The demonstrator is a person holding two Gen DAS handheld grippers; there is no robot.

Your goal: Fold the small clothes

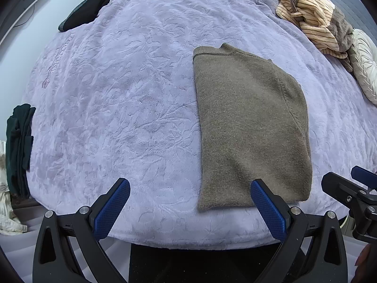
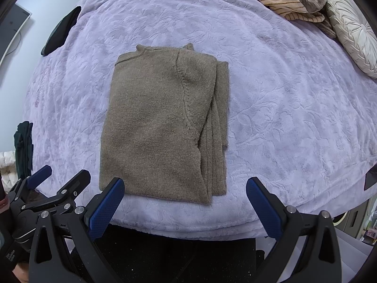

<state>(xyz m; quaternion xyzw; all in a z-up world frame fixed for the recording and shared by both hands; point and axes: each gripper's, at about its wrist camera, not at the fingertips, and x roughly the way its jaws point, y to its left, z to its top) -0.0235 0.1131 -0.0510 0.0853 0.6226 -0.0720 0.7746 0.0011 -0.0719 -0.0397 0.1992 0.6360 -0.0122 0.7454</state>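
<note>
cushion (image 1: 365,70): cut by frame edge, right of sweater (image 1: 249,127)
dark clothes (image 1: 18,151): cut off, left of sweater
sleeve: hidden under fold

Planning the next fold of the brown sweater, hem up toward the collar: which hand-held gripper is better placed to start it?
Probably the right hand-held gripper: its open jaws straddle the brown sweater's near hem almost centred. The left hand-held gripper, also open, sits off to the sweater's left, with only one finger at the hem.

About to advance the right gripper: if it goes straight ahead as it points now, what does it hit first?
Probably the sweater: its near hem lies just ahead of the open right gripper, slightly toward its left finger. Height above the blanket is unclear.
</note>
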